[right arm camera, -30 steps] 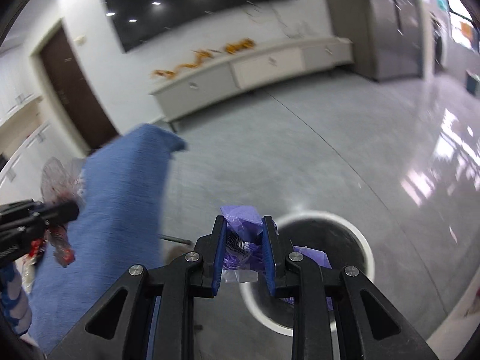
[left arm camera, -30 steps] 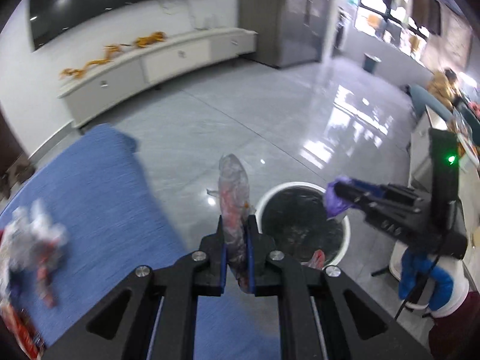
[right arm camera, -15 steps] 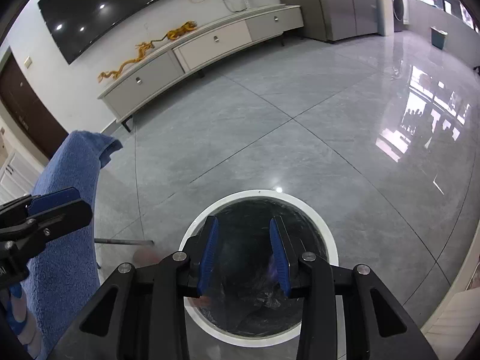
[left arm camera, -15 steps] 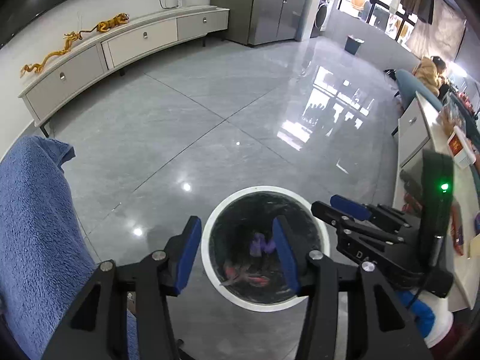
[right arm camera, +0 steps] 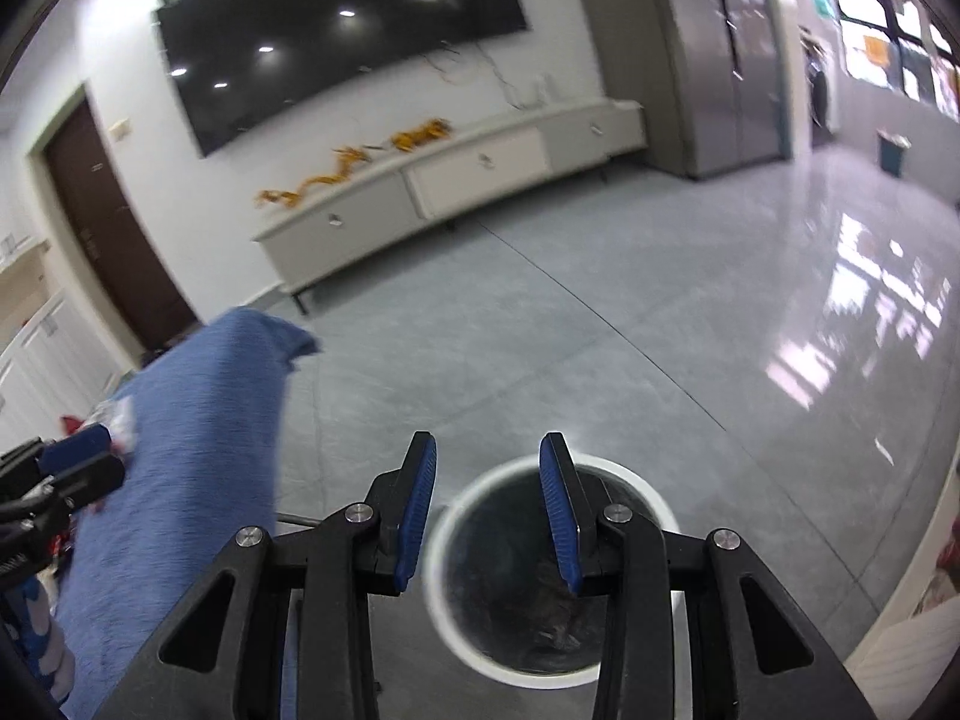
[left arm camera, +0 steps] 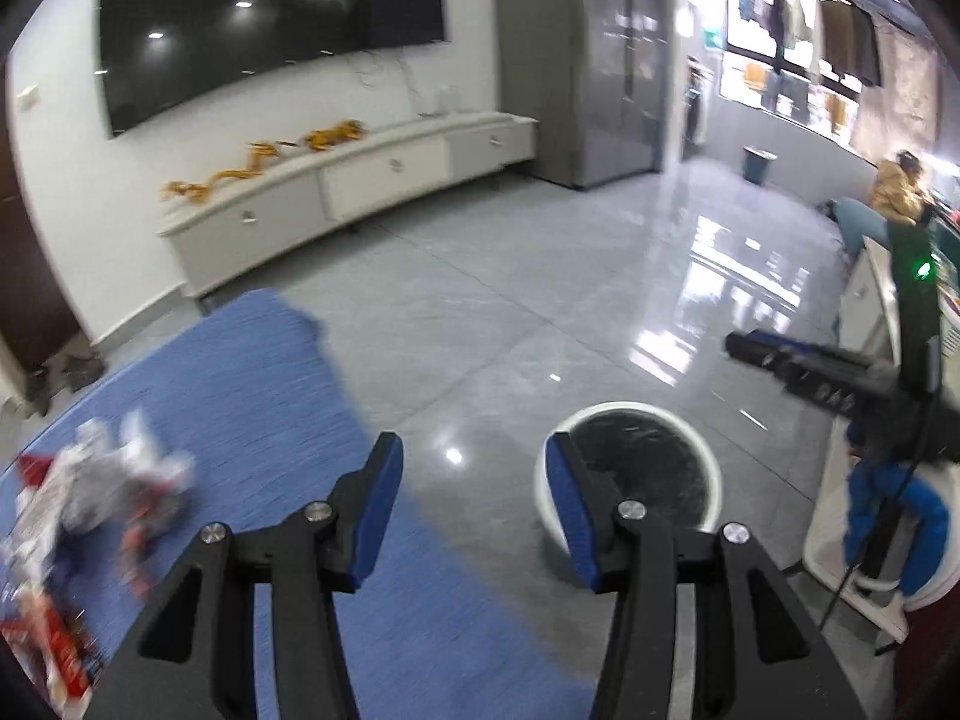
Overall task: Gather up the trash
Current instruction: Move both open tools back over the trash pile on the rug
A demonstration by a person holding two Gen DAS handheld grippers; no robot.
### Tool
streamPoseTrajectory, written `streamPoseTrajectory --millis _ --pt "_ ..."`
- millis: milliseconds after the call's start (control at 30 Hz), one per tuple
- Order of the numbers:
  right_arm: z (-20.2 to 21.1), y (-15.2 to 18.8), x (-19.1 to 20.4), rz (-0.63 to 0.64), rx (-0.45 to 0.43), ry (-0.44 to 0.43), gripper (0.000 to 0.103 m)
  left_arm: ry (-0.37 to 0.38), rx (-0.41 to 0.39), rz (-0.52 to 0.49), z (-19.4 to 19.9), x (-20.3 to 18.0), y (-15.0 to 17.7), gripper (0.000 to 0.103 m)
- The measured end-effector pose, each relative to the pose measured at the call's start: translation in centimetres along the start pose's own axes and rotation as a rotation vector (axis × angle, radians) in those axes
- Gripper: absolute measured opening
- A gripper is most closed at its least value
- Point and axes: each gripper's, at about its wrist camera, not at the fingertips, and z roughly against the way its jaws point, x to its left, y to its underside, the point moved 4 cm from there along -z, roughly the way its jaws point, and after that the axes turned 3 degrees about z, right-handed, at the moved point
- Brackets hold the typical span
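A white-rimmed round trash bin (left arm camera: 633, 414) with a black liner stands on the grey floor; in the right wrist view the bin (right arm camera: 456, 504) lies just below my right gripper. My left gripper (left arm camera: 474, 468) is open and empty, between the blue cloth and the bin. My right gripper (right arm camera: 485, 468) is open and empty above the bin; it also shows in the left wrist view (left arm camera: 750, 351). Crumpled wrappers (left arm camera: 114, 480) lie blurred on the blue cloth (left arm camera: 252, 396) at left.
A long white TV cabinet (left arm camera: 360, 180) with yellow ornaments runs along the far wall under a black screen (left arm camera: 270, 18). A white stand (left arm camera: 864, 558) is at right. A dark door (right arm camera: 102, 228) is at left.
Both grippers let go of their wrappers into the bin and opened. The left gripper then swung left and tilted up, back toward the blue cloth; the right gripper also lifted.
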Motion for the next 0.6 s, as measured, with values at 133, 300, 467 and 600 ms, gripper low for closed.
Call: streamPoseTrajectory --millis 133,300,467,600 --pt "1.5 -0.2 4.7 0.044 -0.016 -0.083 0.036 -0.075 -0.037 0.075 4.5 5.4 3.0 0.048" --pt "3.2 -0.8 10.8 0.102 -0.025 -0.172 0.038 -0.243 -0.105 0.122 9.9 12.1 7.4 0.063" --pt "5.2 -1.4 17.1 0.182 -0.021 -0.266 0.042 -0.353 -0.116 0.201 14.7 19.1 12.4 0.063" --pt "5.7 -1.5 22.5 0.250 0.015 -0.357 0.046 -0.386 -0.090 0.265 16.8 23.0 16.2 0.063"
